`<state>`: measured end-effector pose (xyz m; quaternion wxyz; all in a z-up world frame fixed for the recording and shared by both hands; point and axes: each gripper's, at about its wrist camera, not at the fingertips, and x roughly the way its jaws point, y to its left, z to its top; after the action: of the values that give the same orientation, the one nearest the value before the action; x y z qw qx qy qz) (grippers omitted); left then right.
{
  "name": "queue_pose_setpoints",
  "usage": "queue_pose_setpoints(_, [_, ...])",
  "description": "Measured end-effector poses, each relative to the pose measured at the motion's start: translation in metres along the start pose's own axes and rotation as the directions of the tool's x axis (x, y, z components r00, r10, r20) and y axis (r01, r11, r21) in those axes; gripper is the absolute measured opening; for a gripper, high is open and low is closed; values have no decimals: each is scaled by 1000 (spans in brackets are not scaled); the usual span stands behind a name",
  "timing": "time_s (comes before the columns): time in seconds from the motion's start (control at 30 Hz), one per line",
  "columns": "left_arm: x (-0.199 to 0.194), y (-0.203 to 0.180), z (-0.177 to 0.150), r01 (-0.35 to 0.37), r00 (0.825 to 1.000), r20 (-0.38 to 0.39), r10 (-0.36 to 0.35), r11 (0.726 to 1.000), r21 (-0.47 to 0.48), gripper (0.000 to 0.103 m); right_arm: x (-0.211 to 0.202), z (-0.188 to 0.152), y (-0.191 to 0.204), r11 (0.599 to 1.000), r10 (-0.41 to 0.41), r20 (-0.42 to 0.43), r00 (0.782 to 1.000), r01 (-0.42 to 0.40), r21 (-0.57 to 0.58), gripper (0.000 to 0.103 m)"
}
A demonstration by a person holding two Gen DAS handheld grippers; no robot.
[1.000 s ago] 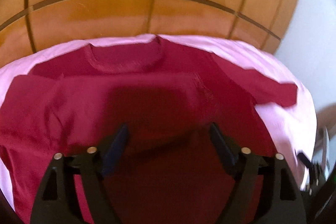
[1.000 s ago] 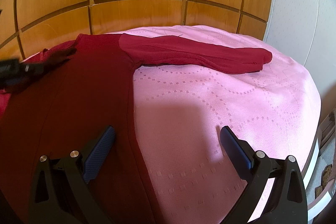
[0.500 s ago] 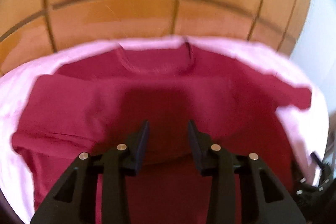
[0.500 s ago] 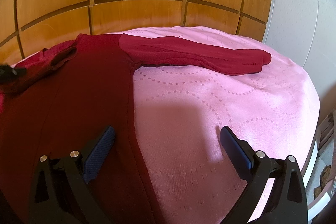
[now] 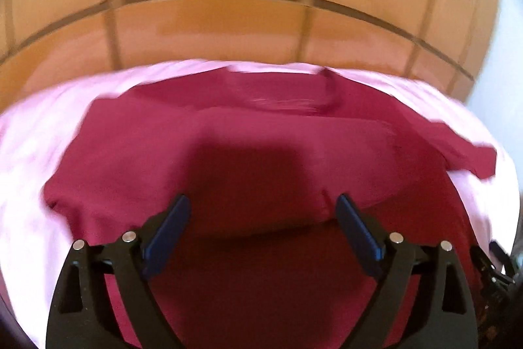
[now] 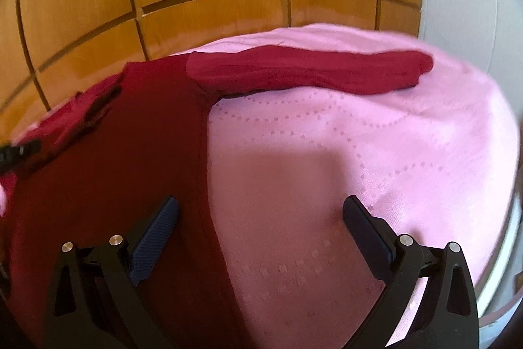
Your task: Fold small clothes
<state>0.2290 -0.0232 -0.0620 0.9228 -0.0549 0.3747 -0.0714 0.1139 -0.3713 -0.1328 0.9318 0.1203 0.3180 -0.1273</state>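
A dark red long-sleeved shirt (image 5: 261, 152) lies on a pink bedcover (image 5: 29, 152), its collar toward the wooden headboard. Its left sleeve is folded across the chest. My left gripper (image 5: 263, 218) is open and empty, just above the shirt's middle. In the right wrist view the shirt's body (image 6: 114, 152) lies at the left and its right sleeve (image 6: 310, 71) stretches flat to the right over the bedcover (image 6: 376, 152). My right gripper (image 6: 261, 218) is open and empty above the shirt's right side seam. The left gripper's tip (image 6: 19, 149) shows at the far left.
A glossy wooden headboard (image 5: 261, 22) runs along the far side of the bed. A pale wall (image 6: 457, 5) stands to the right. The bed's right edge (image 6: 510, 234) drops off near my right gripper.
My left gripper narrowed half a second ago and has opened wide again, and it has moved back to the left. The right gripper has shifted slightly and stayed open.
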Motion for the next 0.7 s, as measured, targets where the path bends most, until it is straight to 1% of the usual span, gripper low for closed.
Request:
queue_pose_setpoints(0.07, [-7, 22, -5, -25, 1000, 8, 26, 997, -72, 92, -2, 1, -9, 997, 58, 3, 998, -58, 43, 99])
queue_pose_setpoints(0.1, [-8, 32, -7, -73, 997, 4, 73, 993, -98, 93, -2, 2, -14, 994, 88, 5, 996, -88, 67, 99])
queue_pose_setpoints(0.13, [-9, 44, -11, -133, 991, -10, 133, 983, -125, 93, -3, 3, -19, 989, 117, 3, 993, -117, 89, 99])
queue_pose_setpoints(0.17, [-8, 52, -14, -153, 988, -25, 151, 977, -150, 93, -3, 6, -25, 981, 157, -1, 988, -156, 116, 99])
queue_pose_setpoints(0.2, [-6, 66, -18, -163, 986, -53, 155, 966, -202, 93, -3, 9, -31, 972, 192, -3, 981, -190, 141, 99])
queue_pose_setpoints(0.23, [-5, 73, -21, -158, 987, -64, 146, 959, -236, 93, -3, 13, -37, 961, 222, 0, 975, -219, 169, 99])
queue_pose_setpoints(0.27, [-5, 78, -23, -136, 991, -58, 125, 956, -260, 93, -1, 18, -44, 953, 236, 6, 972, -233, 196, 99])
queue_pose_setpoints(0.3, [-8, 79, -26, -124, 992, -44, 116, 956, -266, 95, 0, 21, -49, 946, 243, 9, 970, -239, 218, 99])
queue_pose_setpoints(0.37, [-5, 77, -30, -127, 992, -54, 118, 962, -240, 100, 7, 34, -70, 914, 259, 28, 966, -254, 318, 99])
queue_pose_setpoints(0.43, [2, 71, -30, -164, 985, -85, 149, 965, -204, 100, 16, 45, -96, 851, 273, 60, 960, -270, 450, 98])
queue_pose_setpoints(0.47, [4, 69, -30, -172, 984, -89, 157, 965, -196, 100, 22, 49, -114, 792, 285, 93, 954, -289, 538, 96])
queue_pose_setpoints(0.53, [3, 69, -30, -176, 983, -91, 161, 966, -192, 101, 34, 53, -144, 668, 286, 158, 945, -315, 675, 88])
queue_pose_setpoints(0.57, [3, 70, -31, -172, 984, -87, 158, 966, -195, 101, 38, 55, -153, 630, 281, 177, 943, -321, 707, 86])
queue_pose_setpoints(0.63, [4, 72, -31, -161, 986, -79, 147, 966, -203, 101, 48, 61, -167, 576, 260, 203, 944, -320, 752, 80])
queue_pose_setpoints(0.67, [4, 72, -31, -159, 986, -76, 146, 966, -205, 101, 52, 63, -171, 567, 249, 205, 947, -314, 762, 79])
queue_pose_setpoints(0.7, [5, 71, -31, -163, 986, -74, 151, 966, -202, 101, 57, 66, -176, 556, 234, 205, 950, -304, 774, 75])
